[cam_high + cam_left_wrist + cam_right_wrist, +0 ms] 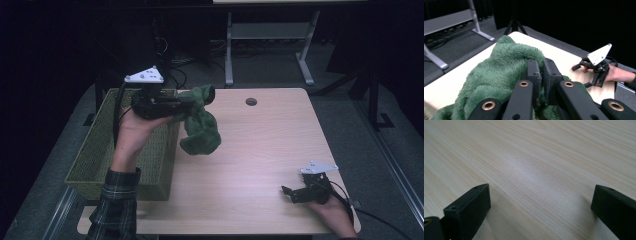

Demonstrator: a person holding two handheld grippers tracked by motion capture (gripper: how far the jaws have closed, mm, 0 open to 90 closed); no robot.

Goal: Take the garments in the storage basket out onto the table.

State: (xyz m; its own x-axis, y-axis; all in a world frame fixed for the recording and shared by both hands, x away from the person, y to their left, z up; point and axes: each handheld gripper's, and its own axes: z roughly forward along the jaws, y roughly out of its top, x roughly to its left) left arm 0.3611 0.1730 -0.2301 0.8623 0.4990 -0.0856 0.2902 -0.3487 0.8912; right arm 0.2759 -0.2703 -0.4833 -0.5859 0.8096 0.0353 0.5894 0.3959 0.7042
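A fluffy green cloth hangs above the left part of the wooden table, by the rim of a woven basket. My left gripper is shut on its upper fold and holds it in the air. In the left gripper view the two jaws pinch the green cloth, with the left gripper buried in the pile. My right gripper rests low at the table's near right corner, open, with bare wood between its jaws in the right gripper view. The right gripper also shows far off in the left gripper view.
The green woven basket stands off the table's left edge. A round cable hole lies near the table's far edge. A second desk's metal legs stand on the floor beyond. Cables trail on the floor there.
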